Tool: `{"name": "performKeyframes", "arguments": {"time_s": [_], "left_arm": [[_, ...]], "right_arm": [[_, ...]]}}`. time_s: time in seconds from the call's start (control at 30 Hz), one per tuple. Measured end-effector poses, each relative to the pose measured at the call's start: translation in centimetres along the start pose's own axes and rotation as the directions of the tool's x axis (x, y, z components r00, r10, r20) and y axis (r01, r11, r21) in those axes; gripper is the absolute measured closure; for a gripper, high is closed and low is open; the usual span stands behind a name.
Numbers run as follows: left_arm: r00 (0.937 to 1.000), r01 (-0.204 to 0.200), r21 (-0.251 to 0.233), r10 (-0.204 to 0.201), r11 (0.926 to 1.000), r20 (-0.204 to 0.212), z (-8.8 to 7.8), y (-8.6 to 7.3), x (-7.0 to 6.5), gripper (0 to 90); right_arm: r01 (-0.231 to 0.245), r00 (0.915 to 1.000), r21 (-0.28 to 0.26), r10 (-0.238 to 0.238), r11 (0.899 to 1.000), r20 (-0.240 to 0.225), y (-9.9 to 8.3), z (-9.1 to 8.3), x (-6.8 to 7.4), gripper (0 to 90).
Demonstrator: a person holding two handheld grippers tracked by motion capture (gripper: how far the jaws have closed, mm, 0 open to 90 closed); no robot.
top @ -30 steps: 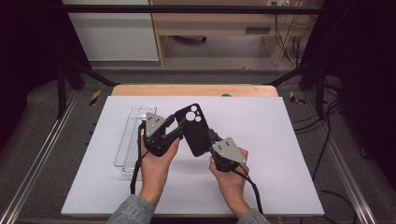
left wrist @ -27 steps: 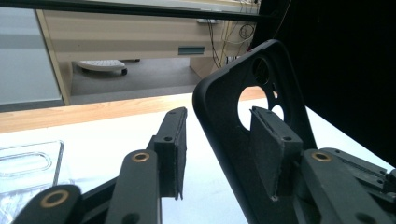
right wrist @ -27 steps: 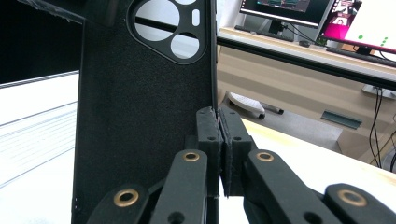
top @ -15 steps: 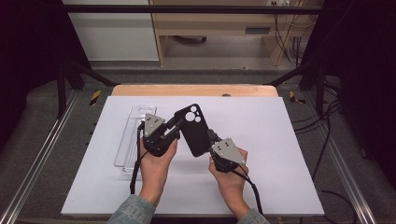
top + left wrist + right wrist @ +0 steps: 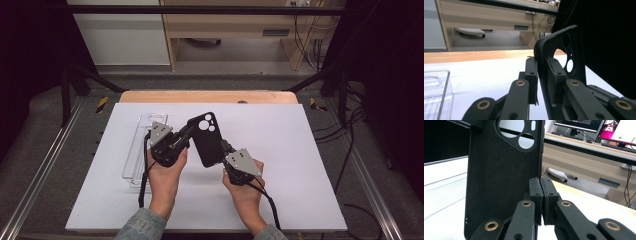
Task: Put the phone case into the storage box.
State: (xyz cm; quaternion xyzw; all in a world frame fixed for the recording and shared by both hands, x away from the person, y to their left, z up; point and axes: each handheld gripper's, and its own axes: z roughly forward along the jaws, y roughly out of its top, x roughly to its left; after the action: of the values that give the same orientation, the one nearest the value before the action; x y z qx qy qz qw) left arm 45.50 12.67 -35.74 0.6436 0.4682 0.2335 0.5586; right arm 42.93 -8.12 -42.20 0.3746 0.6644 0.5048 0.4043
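The black phone case is held above the middle of the table, clear of the surface, with its camera cut-outs at the far end and its long axis running roughly from 12 to 6 o'clock, tilted slightly toward 11.

The left hand-held gripper meets the case from 9 o'clock, at the upper left edge beside the cut-outs. Its jaws have just been closing. In the left gripper view the rim of the case stands between the two pads: the right pad lies against the wall, and a thin gap shows on the left pad's side. The opening is narrow, about the thickness of the rim.

The right hand-held gripper meets the case from 5 o'clock, at the lower right edge. In the right gripper view its jaws are pressed together on the thin side wall of the case, with no gap visible between pads and wall. This gripper holds the case.

A cable trails from each gripper toward the person at 6 o'clock.

At 9 o'clock from the left gripper, a clear plastic tray lies flat on the table, well apart from the case. A wooden strip borders the table at 12 o'clock.
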Motion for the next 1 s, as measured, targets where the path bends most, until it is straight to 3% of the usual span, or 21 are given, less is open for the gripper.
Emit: {"name": "performKeyframes", "arguments": {"time_s": [0.33, 1.0], "left_arm": [[0.9997, 0.017, -0.011, -0.017, 0.9998, 0.019, -0.05, 0.06, -0.07, 82.7], [0.9997, 0.002, -0.017, -0.001, 0.9998, 0.026, 0.04, 0.08, -0.04, 83.5]], "right_arm": [[-0.015, 0.9999, 0.002, 0.015, 1.0, -0.003, -0.12, 0.04, -0.04, 88.0], [-0.044, 0.9986, 0.011, 0.044, 0.999, -0.029, -0.31, 0.24, -0.16, 87.0]]}}
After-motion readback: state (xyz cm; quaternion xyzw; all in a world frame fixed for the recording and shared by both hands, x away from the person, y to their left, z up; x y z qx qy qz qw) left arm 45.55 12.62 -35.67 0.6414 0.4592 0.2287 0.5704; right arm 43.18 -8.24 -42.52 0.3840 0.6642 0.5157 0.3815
